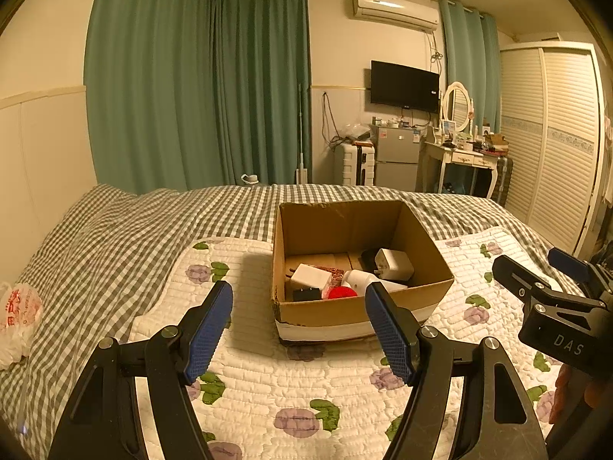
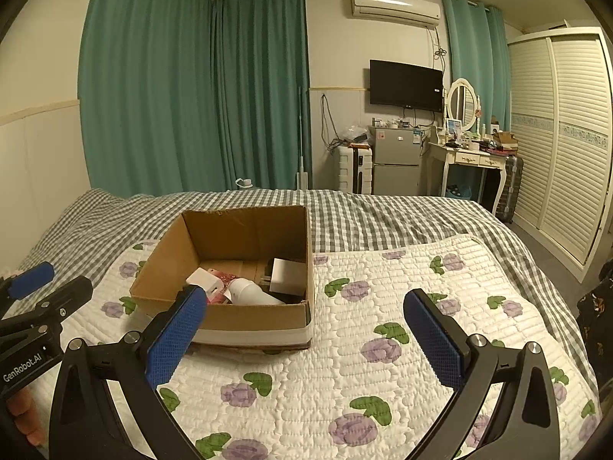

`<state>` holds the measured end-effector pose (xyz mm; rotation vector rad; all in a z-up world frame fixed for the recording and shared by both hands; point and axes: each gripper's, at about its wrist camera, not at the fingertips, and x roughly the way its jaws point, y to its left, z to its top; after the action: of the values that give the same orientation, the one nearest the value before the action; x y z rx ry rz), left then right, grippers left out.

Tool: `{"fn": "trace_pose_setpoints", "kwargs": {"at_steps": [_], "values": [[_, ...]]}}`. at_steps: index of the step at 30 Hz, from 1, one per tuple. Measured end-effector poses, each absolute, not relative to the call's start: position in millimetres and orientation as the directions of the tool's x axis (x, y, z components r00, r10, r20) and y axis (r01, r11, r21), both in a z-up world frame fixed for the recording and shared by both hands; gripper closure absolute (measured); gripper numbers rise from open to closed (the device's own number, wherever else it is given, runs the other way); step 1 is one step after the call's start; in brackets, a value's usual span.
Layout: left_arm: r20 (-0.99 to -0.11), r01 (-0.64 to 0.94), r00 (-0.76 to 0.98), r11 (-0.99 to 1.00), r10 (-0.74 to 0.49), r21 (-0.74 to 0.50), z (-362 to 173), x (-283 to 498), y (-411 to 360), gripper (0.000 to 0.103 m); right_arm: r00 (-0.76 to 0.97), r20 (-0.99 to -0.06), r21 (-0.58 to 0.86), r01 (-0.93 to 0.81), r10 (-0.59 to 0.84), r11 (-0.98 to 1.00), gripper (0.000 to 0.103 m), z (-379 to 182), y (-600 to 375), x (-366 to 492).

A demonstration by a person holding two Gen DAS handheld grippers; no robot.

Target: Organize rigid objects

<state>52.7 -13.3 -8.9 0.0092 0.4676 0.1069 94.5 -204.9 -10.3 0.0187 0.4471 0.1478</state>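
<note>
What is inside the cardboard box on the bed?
The cardboard box holds two white plug adapters, a small black one, a red round thing, a white cylinder and a red patterned packet. The near wall hides anything lower down.

Brown corrugated cardboard box [image 1: 356,308] with a white band along its base; white quilted mat [image 2: 383,375] printed with purple flowers and green leaves; grey-and-white gingham bed cover [image 1: 126,226]; plain teal pleated curtains [image 2: 191,88]; blue textured pads [image 1: 208,331] on black fingers.
</note>
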Motion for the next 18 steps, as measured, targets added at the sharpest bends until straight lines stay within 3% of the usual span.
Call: {"fn": "trace_pose_setpoints", "kwargs": {"at_steps": [18], "values": [[-0.456, -0.101, 0.883, 0.994, 0.107, 0.038, -9.5, 53.1, -15.0, 0.028, 0.888, -0.436, 0.049, -0.139, 0.147, 0.989, 0.0, -12.5, -205.6, 96.0]]}}
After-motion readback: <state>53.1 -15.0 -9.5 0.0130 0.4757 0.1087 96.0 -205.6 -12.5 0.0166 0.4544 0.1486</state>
